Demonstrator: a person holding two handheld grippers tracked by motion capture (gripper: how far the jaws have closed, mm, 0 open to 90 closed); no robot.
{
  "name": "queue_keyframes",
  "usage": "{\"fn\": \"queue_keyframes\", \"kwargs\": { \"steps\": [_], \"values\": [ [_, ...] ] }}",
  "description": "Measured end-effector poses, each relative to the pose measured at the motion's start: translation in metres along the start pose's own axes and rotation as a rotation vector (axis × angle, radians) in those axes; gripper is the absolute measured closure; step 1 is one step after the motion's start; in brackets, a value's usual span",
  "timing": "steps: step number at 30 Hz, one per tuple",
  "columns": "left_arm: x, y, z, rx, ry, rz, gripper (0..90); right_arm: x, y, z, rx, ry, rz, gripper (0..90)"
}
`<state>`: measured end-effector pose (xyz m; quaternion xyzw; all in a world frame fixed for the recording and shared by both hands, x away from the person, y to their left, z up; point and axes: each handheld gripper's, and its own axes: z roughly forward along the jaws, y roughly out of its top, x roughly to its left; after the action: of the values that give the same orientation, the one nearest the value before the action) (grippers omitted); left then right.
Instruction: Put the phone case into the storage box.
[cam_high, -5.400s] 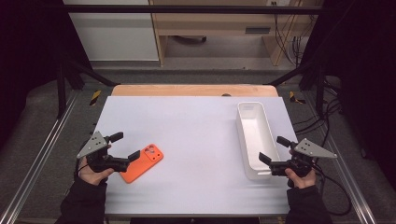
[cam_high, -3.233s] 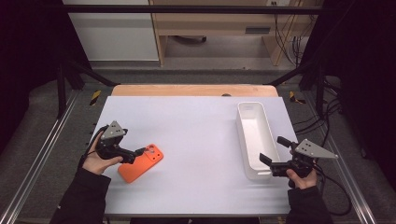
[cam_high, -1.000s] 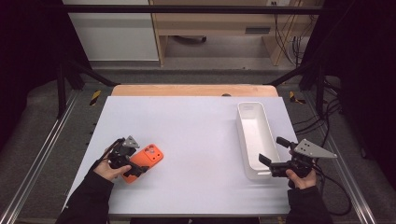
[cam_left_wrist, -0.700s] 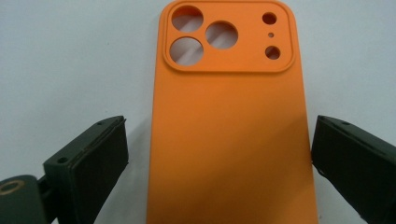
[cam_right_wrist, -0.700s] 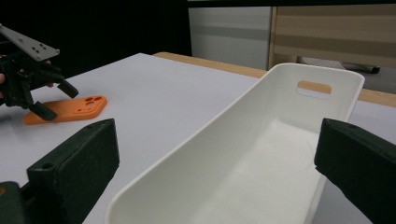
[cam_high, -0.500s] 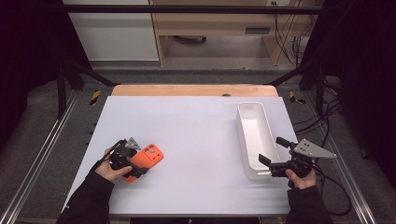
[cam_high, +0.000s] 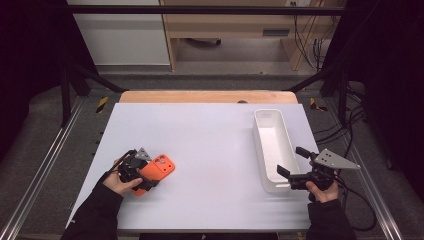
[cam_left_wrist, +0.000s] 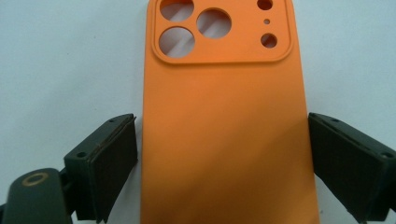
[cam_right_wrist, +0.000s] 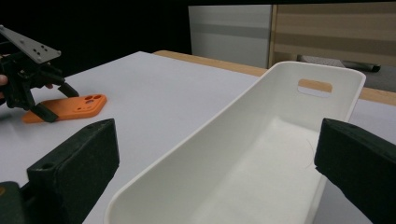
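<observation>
A: What's different with the left claw (cam_left_wrist: 223, 154)?
B: It used to sit beside the orange phone case (cam_left_wrist: 224, 112), level with the worktop. Now it has swung over the case and tipped down, so the case lies between its jaws.
A: And the jaws themselves?
B: They have just been closing in; a thin gap shows at the left pad.

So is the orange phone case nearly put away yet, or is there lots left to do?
Not much is done yet. The orange phone case lies flat on the white table, far from the white tray, which looks empty. In hand: the left gripper has its jaws either side of the case and has just been closing them; small gaps show, so no grip yet. The right gripper waits open at the tray. Left, probably: gripping, lifting, carrying.
</observation>
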<state>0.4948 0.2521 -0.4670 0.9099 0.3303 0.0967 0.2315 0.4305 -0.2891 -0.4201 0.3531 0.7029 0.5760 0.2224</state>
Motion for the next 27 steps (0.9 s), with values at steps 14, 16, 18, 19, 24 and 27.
{"fn": "queue_keyframes", "kwargs": {
  "steps": [14,16,18,19,24,27],
  "values": [
    [-0.0013,0.0010,-0.0018,0.002,-0.006,0.004,15.0,0.0000,0.0000,-0.0001,0.000,0.001,-0.001,0.5],
    [-0.0014,0.0011,-0.0020,0.004,-0.006,0.003,15.1,-0.0001,0.0000,0.0000,-0.001,0.002,-0.001,0.5],
    [-0.0013,0.0011,-0.0023,0.007,-0.008,0.002,15.1,-0.0001,0.0000,-0.0001,0.000,0.002,-0.002,0.5],
    [-0.0012,0.0011,-0.0026,0.008,-0.010,0.003,15.2,-0.0002,0.0001,-0.0001,0.000,0.004,-0.002,0.5],
    [-0.0013,0.0012,-0.0034,0.006,-0.029,-0.001,15.2,-0.0001,0.0002,-0.0003,-0.001,0.003,-0.001,0.5],
    [-0.0018,0.0017,-0.0045,0.010,-0.032,0.004,15.3,-0.0001,0.0002,-0.0003,-0.001,0.004,-0.001,0.4]
  ]
}}
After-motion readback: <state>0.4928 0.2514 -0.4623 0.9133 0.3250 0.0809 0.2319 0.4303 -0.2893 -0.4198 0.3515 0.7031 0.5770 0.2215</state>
